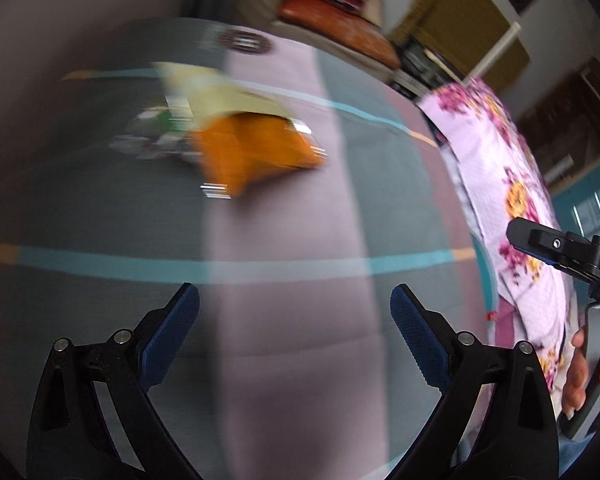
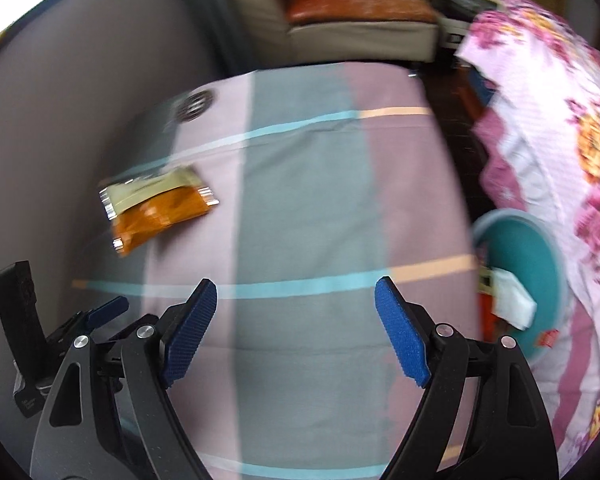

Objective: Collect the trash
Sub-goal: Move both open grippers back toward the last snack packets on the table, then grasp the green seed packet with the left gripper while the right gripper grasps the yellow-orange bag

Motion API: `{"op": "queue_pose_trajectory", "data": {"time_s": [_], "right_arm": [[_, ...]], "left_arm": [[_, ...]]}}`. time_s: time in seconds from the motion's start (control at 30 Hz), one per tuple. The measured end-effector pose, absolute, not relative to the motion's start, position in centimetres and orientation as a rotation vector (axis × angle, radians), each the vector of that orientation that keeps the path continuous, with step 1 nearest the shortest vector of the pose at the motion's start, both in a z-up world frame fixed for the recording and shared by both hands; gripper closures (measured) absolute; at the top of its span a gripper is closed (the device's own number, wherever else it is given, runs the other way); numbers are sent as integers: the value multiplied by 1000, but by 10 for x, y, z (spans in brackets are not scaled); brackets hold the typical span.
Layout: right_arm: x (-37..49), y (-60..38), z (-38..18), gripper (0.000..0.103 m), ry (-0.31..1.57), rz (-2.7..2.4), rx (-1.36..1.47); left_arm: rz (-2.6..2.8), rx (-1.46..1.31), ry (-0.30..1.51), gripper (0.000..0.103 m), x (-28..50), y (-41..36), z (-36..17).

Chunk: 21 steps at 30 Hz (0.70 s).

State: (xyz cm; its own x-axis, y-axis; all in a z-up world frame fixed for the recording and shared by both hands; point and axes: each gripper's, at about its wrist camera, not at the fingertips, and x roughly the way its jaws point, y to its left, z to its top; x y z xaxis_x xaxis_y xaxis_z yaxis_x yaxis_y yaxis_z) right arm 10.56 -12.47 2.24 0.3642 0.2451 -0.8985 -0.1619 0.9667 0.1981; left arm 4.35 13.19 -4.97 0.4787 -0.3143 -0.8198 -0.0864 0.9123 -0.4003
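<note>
While both grippers gape empty, orange wrapper (image 2: 160,208) lies ahead-left of right gripper (image 2: 296,328).

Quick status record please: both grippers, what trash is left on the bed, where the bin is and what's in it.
left gripper: open, nothing between the pads
right gripper: open, nothing between the pads
trash on bed: orange and cream snack wrapper, flat on the striped bedsheet; a green and white wrapper beside it, blurred
bin: teal basin, off the bed's edge beside the floral blanket
bin contents: white crumpled paper, other scraps unclear
</note>
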Motion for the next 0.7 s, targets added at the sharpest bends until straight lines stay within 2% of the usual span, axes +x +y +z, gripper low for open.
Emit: {"op": "queue_pose_trajectory", "data": {"time_s": [0.4,0.7], "right_arm": [[150,-15,-14,25,1324,378,141],[179,19,-51,25,1373,345,328]], "left_arm": [[37,-496,1027,6,52,243,-58],[67,-452,994,6,83,272,-58]]}}
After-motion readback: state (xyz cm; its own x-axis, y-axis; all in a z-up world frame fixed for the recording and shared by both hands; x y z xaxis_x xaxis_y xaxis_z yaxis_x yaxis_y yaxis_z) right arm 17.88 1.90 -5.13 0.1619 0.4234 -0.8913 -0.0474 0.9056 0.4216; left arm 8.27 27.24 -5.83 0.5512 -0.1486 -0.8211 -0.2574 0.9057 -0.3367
